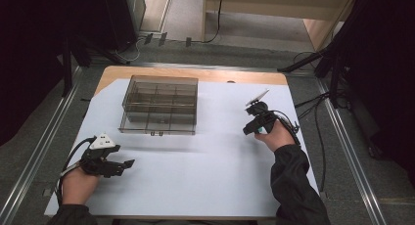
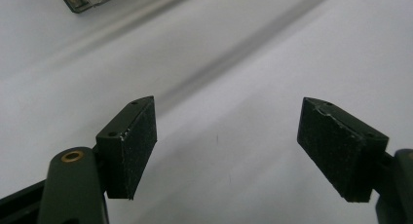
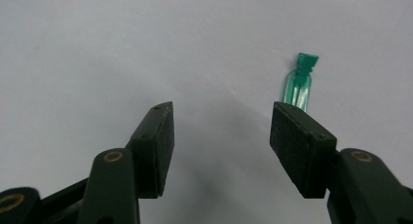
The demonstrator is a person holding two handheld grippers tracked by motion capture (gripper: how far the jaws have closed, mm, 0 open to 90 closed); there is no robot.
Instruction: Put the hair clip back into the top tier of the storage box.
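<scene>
Right gripper (image 3: 221, 119) is hovering low over the sheet with its jaws standing about half apart and nothing between the pads; the small green translucent plastic clip (image 3: 299, 83) is lying flat on the white sheet just beyond the right-hand pad, at roughly 1 o'clock from the jaw gap and not touching it. In the high view the right gripper (image 1: 250, 129) is sitting at about 3 o'clock on the table, and a bit of teal is peeking out by the hand (image 1: 279, 137) (too small to tell what it is). Left gripper (image 2: 226, 136) is resting wide open and empty at 8 o'clock.

Handling guess: the clip is looking very light, thin and stiff, smooth plastic, so it is likely sliding away if nudged sideways; best hold is probably across the narrow body, pads on the 2 long edges, below the flared top end. The jaw gap is needing a shift toward 1 o'clock first.

The clear compartment box (image 1: 159, 105) (smoky, lid shut, dividers inside) is sitting at 11 o'clock, well apart from both grippers.

Surface: a white sheet (image 1: 195, 171) covering a wooden table (image 1: 147, 71), matte and flat. Room: grey floor with metal rails (image 1: 342, 132), dark curtains on both sides, cables trailing at 2 o'clock.
</scene>
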